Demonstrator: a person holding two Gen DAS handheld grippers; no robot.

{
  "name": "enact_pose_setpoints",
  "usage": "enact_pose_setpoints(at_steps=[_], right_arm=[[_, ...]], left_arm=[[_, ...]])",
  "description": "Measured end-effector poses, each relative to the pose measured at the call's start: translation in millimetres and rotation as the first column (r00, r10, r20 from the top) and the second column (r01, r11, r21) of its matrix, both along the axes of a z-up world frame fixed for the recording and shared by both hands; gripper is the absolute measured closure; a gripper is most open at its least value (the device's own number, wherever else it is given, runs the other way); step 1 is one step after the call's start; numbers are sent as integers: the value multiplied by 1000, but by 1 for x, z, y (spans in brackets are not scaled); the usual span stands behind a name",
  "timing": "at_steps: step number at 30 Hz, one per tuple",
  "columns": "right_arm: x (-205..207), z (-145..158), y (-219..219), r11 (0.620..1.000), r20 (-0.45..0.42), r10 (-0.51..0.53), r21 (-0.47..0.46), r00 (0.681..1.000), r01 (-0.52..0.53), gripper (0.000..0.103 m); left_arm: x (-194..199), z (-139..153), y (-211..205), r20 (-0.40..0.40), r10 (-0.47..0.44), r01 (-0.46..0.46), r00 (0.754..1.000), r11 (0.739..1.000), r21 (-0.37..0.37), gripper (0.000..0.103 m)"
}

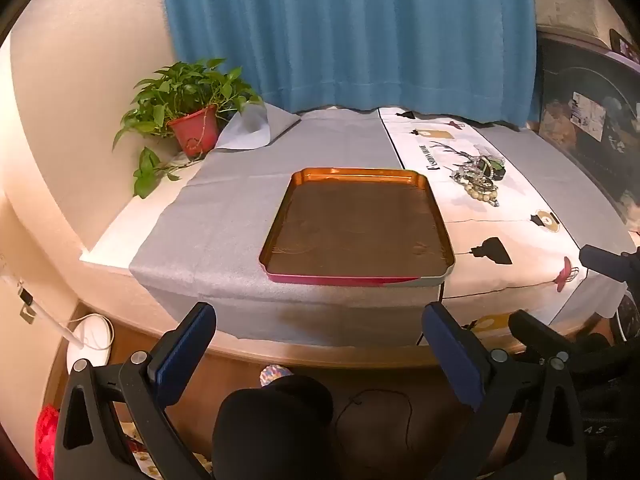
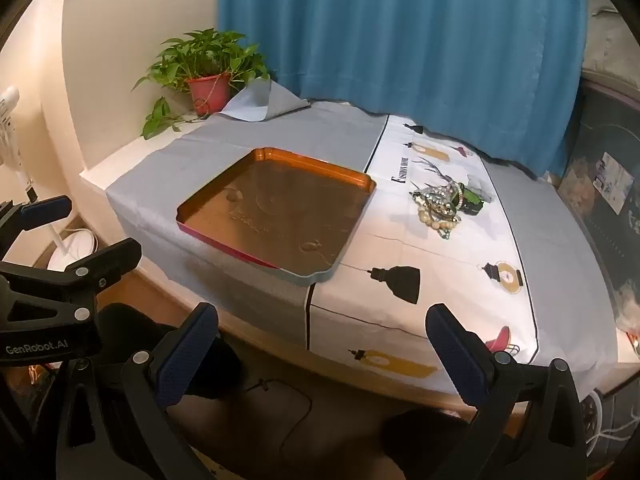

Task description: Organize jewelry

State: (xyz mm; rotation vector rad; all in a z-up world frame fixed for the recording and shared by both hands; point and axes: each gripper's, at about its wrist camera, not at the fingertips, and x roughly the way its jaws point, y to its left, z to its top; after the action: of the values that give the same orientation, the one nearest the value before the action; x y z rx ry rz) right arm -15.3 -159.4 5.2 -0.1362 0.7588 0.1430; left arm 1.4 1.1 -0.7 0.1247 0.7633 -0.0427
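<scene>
A tangled pile of jewelry point(image 1: 480, 180) point(image 2: 442, 202), with pale beads, sparkly chains and a green piece, lies on the white printed cloth to the right of an orange metal tray point(image 1: 276, 220) point(image 2: 200, 196) that holds nothing. My left gripper point(image 1: 320, 320) hangs open in front of the table edge, short of the tray. My right gripper point(image 2: 322, 322) is open too, below the table's front edge and well short of the jewelry. Nothing sits between either pair of blue-padded fingers. In the right wrist view the left gripper's body point(image 2: 48, 312) shows at the left edge.
A potted plant point(image 1: 192, 128) point(image 2: 210, 92) stands at the table's back left corner. Grey cloth point(image 1: 224, 208) covers the left part of the table, white printed cloth point(image 2: 440, 272) the right. A blue curtain point(image 1: 348, 32) hangs behind. A dark cabinet point(image 1: 592, 128) stands at the right.
</scene>
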Motion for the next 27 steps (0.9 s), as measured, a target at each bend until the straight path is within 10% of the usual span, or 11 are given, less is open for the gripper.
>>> enact_pose_setpoints(at_steps=[27], right_arm=[[-1, 2, 6, 999, -4, 10, -31, 1000, -10, 0]], left_arm=[[-3, 2, 4, 15, -10, 10, 1000, 1000, 1, 1]])
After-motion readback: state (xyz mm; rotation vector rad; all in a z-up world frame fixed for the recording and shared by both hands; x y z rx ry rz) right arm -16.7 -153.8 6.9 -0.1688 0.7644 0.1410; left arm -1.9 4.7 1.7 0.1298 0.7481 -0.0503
